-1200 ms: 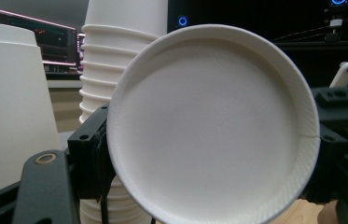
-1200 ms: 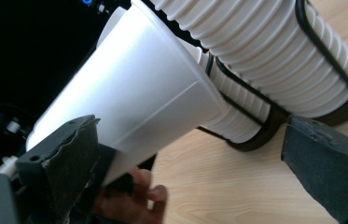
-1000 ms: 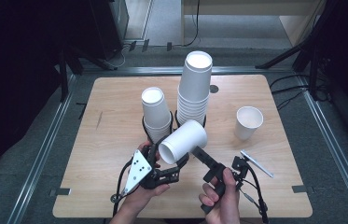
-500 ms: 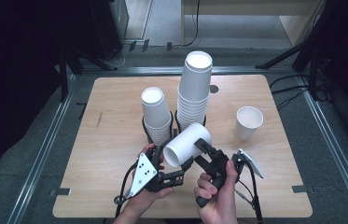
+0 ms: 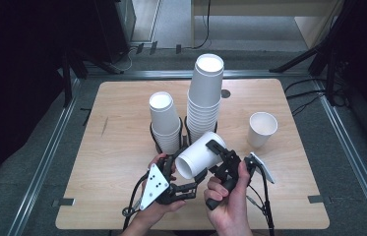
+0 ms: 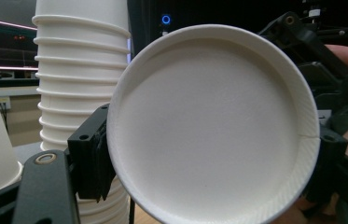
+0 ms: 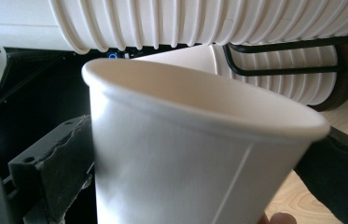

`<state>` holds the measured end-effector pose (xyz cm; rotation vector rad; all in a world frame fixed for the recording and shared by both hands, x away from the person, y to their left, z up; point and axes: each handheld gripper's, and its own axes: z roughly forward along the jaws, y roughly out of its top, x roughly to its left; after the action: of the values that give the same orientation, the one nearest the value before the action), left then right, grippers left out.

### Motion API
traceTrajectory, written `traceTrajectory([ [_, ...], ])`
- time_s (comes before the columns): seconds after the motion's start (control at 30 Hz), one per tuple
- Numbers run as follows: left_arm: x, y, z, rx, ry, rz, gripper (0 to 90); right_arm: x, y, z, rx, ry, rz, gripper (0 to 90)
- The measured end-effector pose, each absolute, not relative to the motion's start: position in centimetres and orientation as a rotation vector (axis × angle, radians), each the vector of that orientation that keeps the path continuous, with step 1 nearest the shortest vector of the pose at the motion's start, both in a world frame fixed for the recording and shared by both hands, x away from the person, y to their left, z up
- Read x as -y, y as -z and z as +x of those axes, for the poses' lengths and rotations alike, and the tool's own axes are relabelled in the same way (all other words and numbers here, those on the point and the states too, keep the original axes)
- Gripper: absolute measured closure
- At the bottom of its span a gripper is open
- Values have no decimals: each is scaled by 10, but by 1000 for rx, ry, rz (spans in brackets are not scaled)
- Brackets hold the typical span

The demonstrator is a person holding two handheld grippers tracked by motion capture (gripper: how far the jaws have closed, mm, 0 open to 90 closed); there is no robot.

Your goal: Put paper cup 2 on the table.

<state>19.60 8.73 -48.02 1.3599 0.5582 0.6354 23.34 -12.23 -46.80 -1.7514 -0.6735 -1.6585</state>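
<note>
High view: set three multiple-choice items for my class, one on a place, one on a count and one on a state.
1. Relative to the stacks, the lone cup stands:
A left
B right
C between them

2. How many stacks are there?
A one
B two
C three

3. The held cup is:
A upright
B upside down
C on its side

Key:
1 B, it stands alone near the right edge of the table.
2 B, a short one and a tall one stand side by side.
3 C, its wall runs roughly level above the table.
</note>
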Motion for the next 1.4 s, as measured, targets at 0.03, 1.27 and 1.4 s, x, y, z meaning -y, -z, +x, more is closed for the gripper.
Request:
traceTrajectory([
  [0.03,-87,480,196,-556,-637,1359,223,122,468,234,667,1657,-1750,26],
  [1.27,-93,472,195,-638,-561,1553,5,142,450,228,831,1991,-1873,144],
  [1.4,-98,471,196,-659,-549,1566,4,153,447,228,922,2056,-1933,145],
])
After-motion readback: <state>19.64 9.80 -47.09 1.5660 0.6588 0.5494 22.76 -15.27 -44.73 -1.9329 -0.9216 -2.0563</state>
